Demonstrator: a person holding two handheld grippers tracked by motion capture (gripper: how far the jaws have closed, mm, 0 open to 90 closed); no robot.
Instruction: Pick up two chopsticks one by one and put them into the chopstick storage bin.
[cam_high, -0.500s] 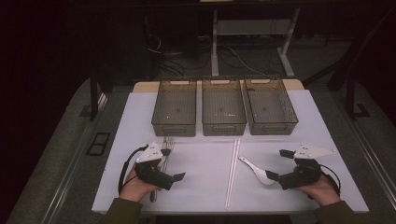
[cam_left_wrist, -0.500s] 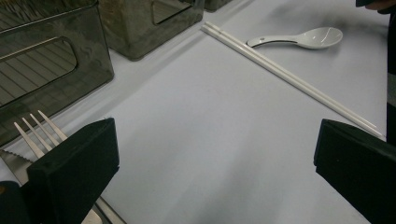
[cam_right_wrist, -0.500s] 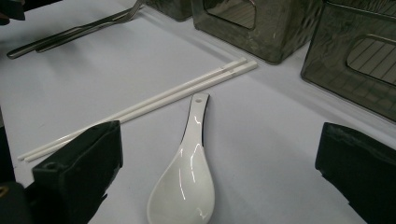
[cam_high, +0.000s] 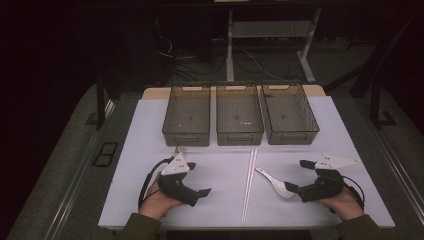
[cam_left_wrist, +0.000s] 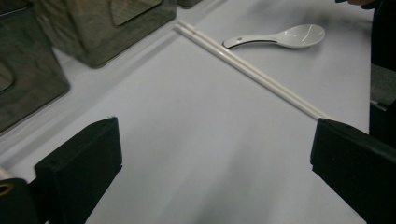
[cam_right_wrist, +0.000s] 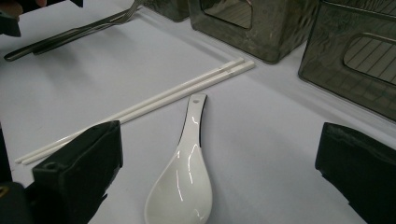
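Right hand-held gripper (cam_high: 296, 176) wide open, empty

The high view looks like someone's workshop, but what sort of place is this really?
Probably a lab or test room set up for recording tabletop sorting. A white table carries three matching bins, chopsticks and a spoon, a person holds the left gripper and right gripper, and cables trail behind.

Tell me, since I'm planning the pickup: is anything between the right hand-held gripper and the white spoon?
Nothing visible. The right hand-held gripper has its jaws open, and the spoon lies directly ahead on bare table. The chopsticks lie beyond its handle, off the path.
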